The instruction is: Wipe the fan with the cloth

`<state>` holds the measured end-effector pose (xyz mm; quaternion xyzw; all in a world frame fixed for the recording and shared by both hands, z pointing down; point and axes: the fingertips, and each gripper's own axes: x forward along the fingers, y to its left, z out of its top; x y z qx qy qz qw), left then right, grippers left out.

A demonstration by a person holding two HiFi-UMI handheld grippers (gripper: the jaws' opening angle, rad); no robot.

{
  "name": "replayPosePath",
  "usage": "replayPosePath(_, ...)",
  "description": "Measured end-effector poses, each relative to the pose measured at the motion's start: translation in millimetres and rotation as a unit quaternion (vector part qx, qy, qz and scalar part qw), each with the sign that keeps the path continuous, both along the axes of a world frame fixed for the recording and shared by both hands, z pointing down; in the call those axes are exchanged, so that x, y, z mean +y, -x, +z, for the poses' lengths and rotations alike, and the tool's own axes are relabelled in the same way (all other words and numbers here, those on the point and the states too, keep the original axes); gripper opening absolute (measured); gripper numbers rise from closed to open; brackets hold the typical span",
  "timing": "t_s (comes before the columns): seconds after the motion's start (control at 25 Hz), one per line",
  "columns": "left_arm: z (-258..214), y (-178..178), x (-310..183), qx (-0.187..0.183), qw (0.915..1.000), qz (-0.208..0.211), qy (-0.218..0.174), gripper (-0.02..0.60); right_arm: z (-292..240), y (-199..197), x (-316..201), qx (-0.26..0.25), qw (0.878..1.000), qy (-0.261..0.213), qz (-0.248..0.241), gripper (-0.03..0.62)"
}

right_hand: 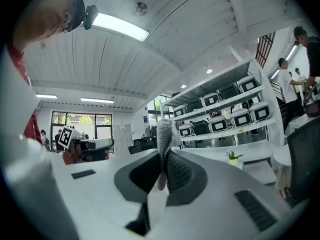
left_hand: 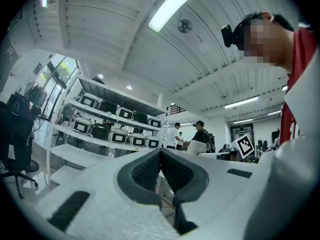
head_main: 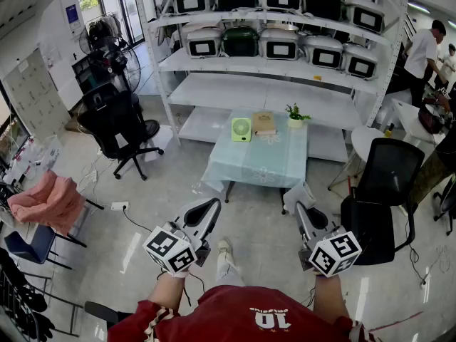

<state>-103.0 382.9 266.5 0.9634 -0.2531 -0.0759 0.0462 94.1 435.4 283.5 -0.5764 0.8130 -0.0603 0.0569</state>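
A small green fan (head_main: 241, 129) stands on the far edge of a low table with a pale blue cover (head_main: 256, 164), well ahead of both grippers. My right gripper (head_main: 300, 206) is held low over the floor, shut on a grey-white cloth (head_main: 296, 193). In the right gripper view the cloth (right_hand: 163, 130) sticks up from between the closed pads (right_hand: 176, 171). My left gripper (head_main: 211, 205) hangs level with it to the left, its jaws shut with nothing between them (left_hand: 160, 156).
A brown box (head_main: 263, 122) and a potted plant (head_main: 295, 114) share the table with the fan. Black office chairs stand left (head_main: 117, 125) and right (head_main: 383, 180). White shelving with appliances (head_main: 278, 45) is behind. People (head_main: 424, 48) stand at the far right.
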Motion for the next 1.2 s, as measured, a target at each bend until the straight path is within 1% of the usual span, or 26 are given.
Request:
replayPosePath(0.16,0,4,4,-0.006,0.9998,-0.019,-0.009,0.0,-1,3,5,-0.003,1.0,0.0,-0.002,0.014)
replayPosePath(0.32,-1,5,3,-0.015,0.9994,-0.024,-0.021,0.0,-2,5,5,-0.008,1.0,-0.001,-0.001,0.014)
replayPosePath(0.44,1,4,2,-0.01,0.9995,-0.026,-0.016,0.0,-1,4,5,-0.009,1.0,-0.002,0.0,0.014)
replayPosePath(0.6,8,5,-1,-0.01,0.9995,-0.027,-0.008,0.0,-3,9,7,-0.015,1.0,-0.012,-0.01,0.017)
replayPosePath(0.84,15,5,-4,-0.014,0.9994,-0.033,0.002,0.0,-2,6,8,-0.014,1.0,-0.018,-0.005,0.017)
replayPosePath(1.2,17,12,-11,-0.027,0.9986,-0.045,-0.008,0.0,4,6,-11,-0.021,1.0,-0.011,-0.013,0.017)
